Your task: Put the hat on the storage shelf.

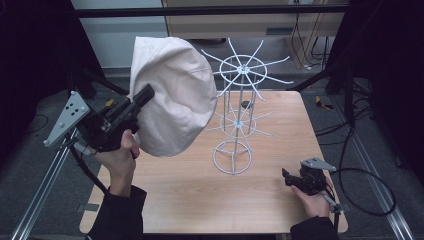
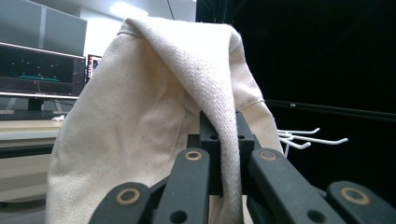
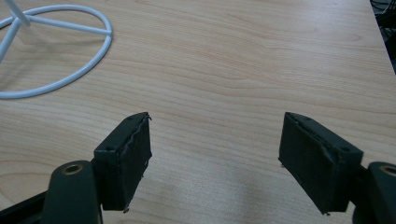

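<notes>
Two tools are in my hands, and they stand very differently. My left tool (image 1: 142, 97) is raised well above the worktop (image 1: 190, 195), at the left side of the high view, with the forearm coming up steeply from the bottom edge and the wrist bent so that the jaws point up and to the right. It is clenched on a fold of the cream cloth cap (image 1: 172, 95); in the left gripper view the thick twill edge of the cap (image 2: 154, 116) runs down between the two black jaws, and the rest of the cloth hangs open around them. The cap is in the air, hanging from this tool, just left of the white wire rack (image 1: 239, 117) and overlapping its upper spokes in the high view; whether it touches them I cannot tell. The rack stands upright near the middle of the worktop on its round base. My right tool (image 1: 286, 177) lies low at the right front of the worktop, the hand almost resting there, the jaws pointing left toward the rack base. Its jaws are released and wide apart over bare wood (image 3: 215, 140), with the ring of the rack base (image 3: 70, 79) farther off.
</notes>
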### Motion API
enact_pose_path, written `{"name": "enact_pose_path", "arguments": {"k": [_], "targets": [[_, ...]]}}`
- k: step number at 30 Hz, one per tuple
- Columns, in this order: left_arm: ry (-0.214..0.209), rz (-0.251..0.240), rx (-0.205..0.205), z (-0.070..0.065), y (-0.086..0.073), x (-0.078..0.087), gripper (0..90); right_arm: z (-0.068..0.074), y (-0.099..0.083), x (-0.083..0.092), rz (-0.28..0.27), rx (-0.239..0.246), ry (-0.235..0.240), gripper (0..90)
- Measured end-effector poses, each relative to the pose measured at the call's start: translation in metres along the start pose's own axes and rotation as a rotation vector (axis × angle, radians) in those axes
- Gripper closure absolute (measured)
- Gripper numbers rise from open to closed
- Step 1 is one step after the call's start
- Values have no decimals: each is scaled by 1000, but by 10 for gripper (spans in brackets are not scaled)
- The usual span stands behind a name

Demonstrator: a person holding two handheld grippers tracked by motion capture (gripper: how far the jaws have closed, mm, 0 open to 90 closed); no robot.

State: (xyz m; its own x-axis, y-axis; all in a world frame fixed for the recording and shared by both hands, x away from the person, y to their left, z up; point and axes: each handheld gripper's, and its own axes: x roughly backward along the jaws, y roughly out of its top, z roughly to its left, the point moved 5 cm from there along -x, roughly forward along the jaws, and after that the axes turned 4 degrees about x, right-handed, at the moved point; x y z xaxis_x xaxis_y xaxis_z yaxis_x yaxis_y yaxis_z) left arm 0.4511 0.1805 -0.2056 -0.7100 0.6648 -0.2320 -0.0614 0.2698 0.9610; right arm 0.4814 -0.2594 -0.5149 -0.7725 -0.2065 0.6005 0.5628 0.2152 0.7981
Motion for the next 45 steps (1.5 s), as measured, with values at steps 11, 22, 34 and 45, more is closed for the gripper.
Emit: {"name": "enact_pose_path", "arguments": {"k": [11, 22, 34, 45], "targets": [[-18, 38, 30, 5, -16, -11, 880, 0, 0, 0, 1, 2, 1, 251], [-27, 95, 48, 11, -36, -16, 877, 0, 0, 0, 1, 7, 2, 251], [-4, 165, 68, 23, -58, -15, 871, 1, -1, -1, 4, 9, 4, 251], [8, 231, 43, 25, -77, -18, 847, 2, -1, -1, 1, 10, 6, 250]]}}
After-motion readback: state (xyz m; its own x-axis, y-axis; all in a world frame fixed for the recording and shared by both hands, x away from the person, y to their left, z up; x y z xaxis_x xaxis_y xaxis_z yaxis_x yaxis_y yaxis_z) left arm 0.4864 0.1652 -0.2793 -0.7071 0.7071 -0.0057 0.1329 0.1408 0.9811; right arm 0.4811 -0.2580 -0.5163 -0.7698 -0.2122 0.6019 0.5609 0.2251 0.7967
